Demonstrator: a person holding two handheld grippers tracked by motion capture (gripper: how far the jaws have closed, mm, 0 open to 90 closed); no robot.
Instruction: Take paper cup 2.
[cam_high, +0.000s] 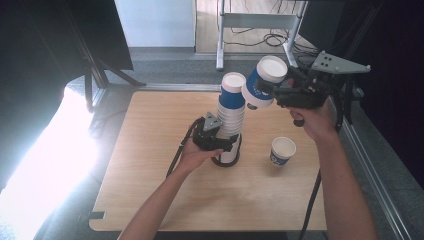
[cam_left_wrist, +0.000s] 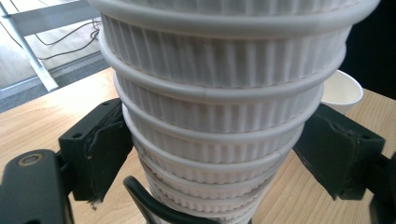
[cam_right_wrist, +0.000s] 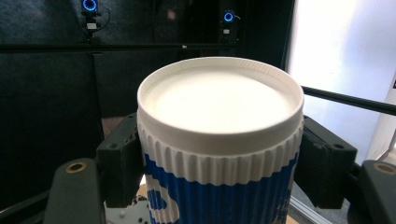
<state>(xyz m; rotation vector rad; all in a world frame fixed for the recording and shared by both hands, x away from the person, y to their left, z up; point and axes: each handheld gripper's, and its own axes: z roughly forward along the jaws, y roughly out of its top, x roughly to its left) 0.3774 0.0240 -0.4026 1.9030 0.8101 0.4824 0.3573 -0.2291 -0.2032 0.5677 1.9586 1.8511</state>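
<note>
1. My left claw (cam_high: 218, 145) sits at the centre of the high view, clamped on the foot of the stack of cups (cam_high: 231, 117). In the left gripper view its two black pads press the ribbed white rims (cam_left_wrist: 219, 116) from either side.
2. My right claw (cam_high: 270, 90) is in the upper right of the high view, closed on a single blue-and-white cup (cam_high: 263, 82), which is tilted and held in the air just beside the stack's top. In the right gripper view the jaws press both sides of that cup (cam_right_wrist: 219, 140) just below its white rim.
3. The stack stands upright on the bench (cam_high: 150, 175), near the middle of the wooden top and well away from every edge.
4. Open room: the left half and the bottom strip of the bench are bare wood. The right edge is near my right forearm.
5. Count: one stack, with at least seven nested rims in the left gripper view; I cannot tell the full number. One cup in the right claw.
6. One loose cup (cam_high: 282, 151) stands upright, mouth up, at centre right, apart from the stack. It also peeks in at the right edge of the left gripper view (cam_left_wrist: 343, 91).
</note>
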